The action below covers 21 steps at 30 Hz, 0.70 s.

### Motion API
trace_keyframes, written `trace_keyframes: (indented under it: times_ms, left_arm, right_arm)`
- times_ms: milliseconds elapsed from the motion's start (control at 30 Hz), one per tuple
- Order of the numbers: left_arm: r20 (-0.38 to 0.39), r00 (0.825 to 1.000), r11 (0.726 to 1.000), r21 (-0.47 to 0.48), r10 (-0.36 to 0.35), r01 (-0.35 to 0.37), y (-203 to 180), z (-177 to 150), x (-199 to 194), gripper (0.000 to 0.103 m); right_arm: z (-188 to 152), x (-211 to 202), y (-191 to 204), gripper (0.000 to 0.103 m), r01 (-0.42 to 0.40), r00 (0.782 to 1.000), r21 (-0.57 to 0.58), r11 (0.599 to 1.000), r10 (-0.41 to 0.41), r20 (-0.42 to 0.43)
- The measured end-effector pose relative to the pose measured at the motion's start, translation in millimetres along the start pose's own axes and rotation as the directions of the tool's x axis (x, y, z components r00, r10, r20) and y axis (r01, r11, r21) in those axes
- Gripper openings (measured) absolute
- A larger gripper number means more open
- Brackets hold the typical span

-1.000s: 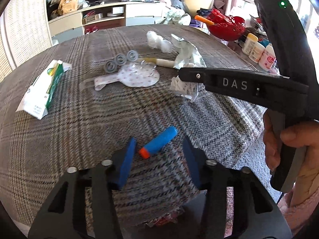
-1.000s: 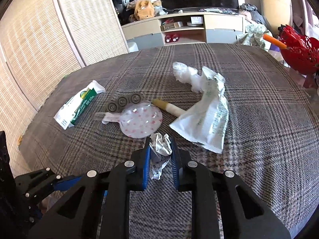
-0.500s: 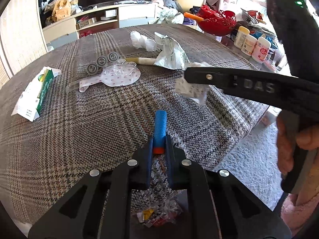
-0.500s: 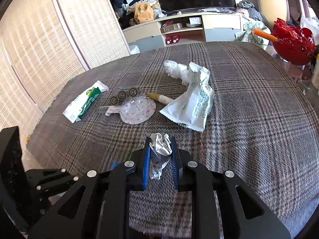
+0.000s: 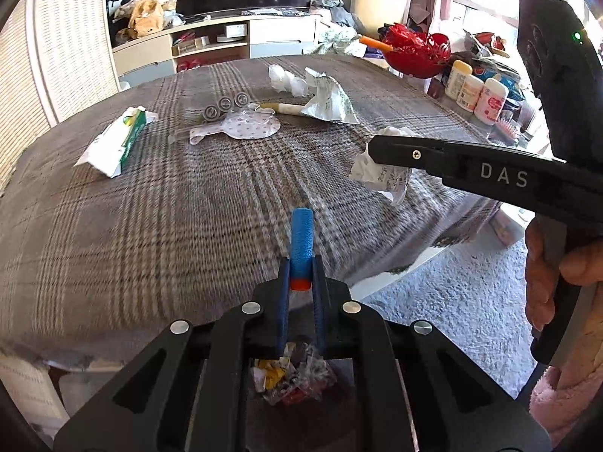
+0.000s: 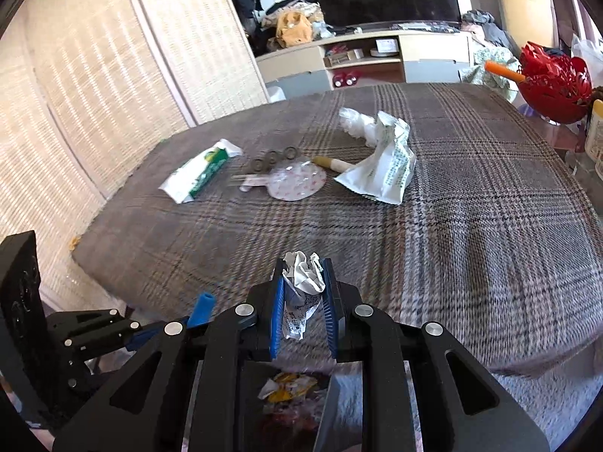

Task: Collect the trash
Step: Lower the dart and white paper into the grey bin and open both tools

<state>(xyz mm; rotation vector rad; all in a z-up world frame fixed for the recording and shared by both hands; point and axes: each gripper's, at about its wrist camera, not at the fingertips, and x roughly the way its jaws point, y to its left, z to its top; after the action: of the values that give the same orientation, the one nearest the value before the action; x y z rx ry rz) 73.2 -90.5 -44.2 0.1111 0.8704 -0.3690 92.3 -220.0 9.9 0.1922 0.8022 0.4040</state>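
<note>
My left gripper (image 5: 300, 263) is shut on a blue foam dart with an orange tip (image 5: 301, 243), held off the near edge of the table above a dark bin of trash (image 5: 292, 376). My right gripper (image 6: 303, 277) is shut on a crumpled white paper receipt (image 6: 303, 282), also over the bin (image 6: 290, 388). From the left wrist view the right gripper (image 5: 377, 147) shows at the right with the paper (image 5: 380, 173). In the right wrist view the left gripper and dart (image 6: 201, 307) sit low left.
On the plaid tablecloth (image 6: 471, 207) lie a white and green box (image 6: 199, 175), three grey rings (image 6: 273, 158), a clear dotted lid (image 6: 297, 180), a beige stick (image 6: 331, 162), a white wrapper (image 6: 388, 165) and crumpled plastic (image 6: 352, 122). A red bowl (image 6: 554, 83) and bottles (image 5: 475, 92) stand to the right.
My left gripper closed on the blue dart and drew it back off the table edge. My right gripper pulled back with the paper. Both now hang over the bin.
</note>
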Motion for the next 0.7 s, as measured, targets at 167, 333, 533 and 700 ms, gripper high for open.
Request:
trace_keyframes:
  times_ms: [167, 333, 533, 700]
  left_arm:
    - [0.019, 1.0, 1.0, -0.013, -0.002, 0.002, -7.6, -17.0, -19.8, 0.01]
    - [0.029, 1.0, 0.999, -0.044, -0.005, 0.007, -9.2, -39.1, -33.6, 0.01]
    - [0.009, 0.999, 0.996, -0.082, -0.038, 0.038, -10.4, -72.3, -33.5, 0.01]
    - [-0.04, 0.997, 0.993, -0.106, -0.065, 0.061, -10.3, -94.6, -17.0, 0.01]
  right_arm:
    - [-12.8, -23.4, 11.1, 0.02, -0.006, 1.0, -0.02, 1.0, 0.007, 0.022]
    - [-27.9, -44.8, 21.4, 0.02, -0.005, 0.999, -0.027, 1.0, 0.006, 0.039]
    - [-51.3, -53.7, 27.1, 0.02, 0.006, 1.0, -0.027, 1.0, -0.005, 0.022]
    - [-76.9, -42.9, 23.5, 0.02, 0.002, 1.0, 0.004, 1.0, -0.002, -0.029]
